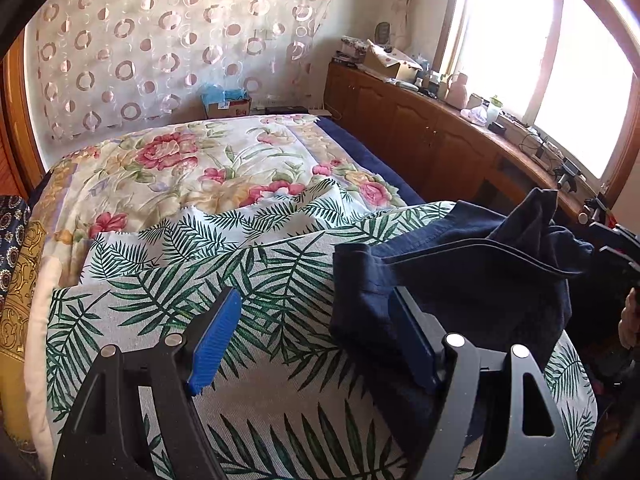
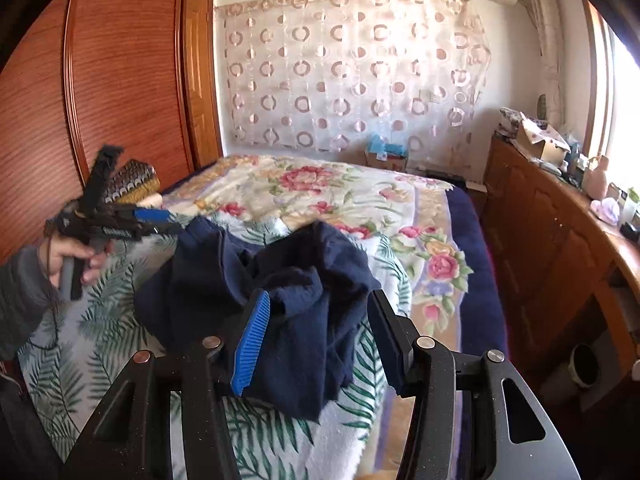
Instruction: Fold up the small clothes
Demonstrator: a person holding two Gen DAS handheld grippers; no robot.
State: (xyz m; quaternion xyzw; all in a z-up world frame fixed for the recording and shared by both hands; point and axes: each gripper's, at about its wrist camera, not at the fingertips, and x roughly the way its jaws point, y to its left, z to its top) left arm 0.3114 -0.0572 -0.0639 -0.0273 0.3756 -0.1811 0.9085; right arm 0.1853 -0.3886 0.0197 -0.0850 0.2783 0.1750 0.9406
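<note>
1. One dark navy garment (image 2: 280, 292) lies crumpled in a loose heap on a palm-leaf printed cloth (image 1: 224, 272) spread over the near end of a bed (image 2: 472, 216).
2. In the left wrist view the same garment (image 1: 460, 272) sits to the right, its folds raised and uneven.
3. Right claw (image 2: 316, 340): its blue-padded fingers stand apart on either side of the heap, with cloth between them. Whether the pads press on the cloth cannot be told.
4. Left claw (image 1: 316, 340): released, its fingers wide apart above the leaf cloth. One finger lies at the garment's left edge, and nothing is between the pads.
5. In the right wrist view a hand (image 2: 76, 256) in a grey sleeve holds the left claw's handle, raised at the left of the garment.
6. Beyond the leaf cloth a floral quilt (image 1: 192, 160) covers the rest of the bed.
7. A wooden cabinet (image 1: 420, 136) runs along the right, under a bright window (image 1: 568, 80). Its top surface is crowded with small items.
8. A curtain with ring patterns (image 2: 352, 68) hangs on the far wall. A cardboard box (image 1: 228, 106) stands below it; its printing is too small to read.
</note>
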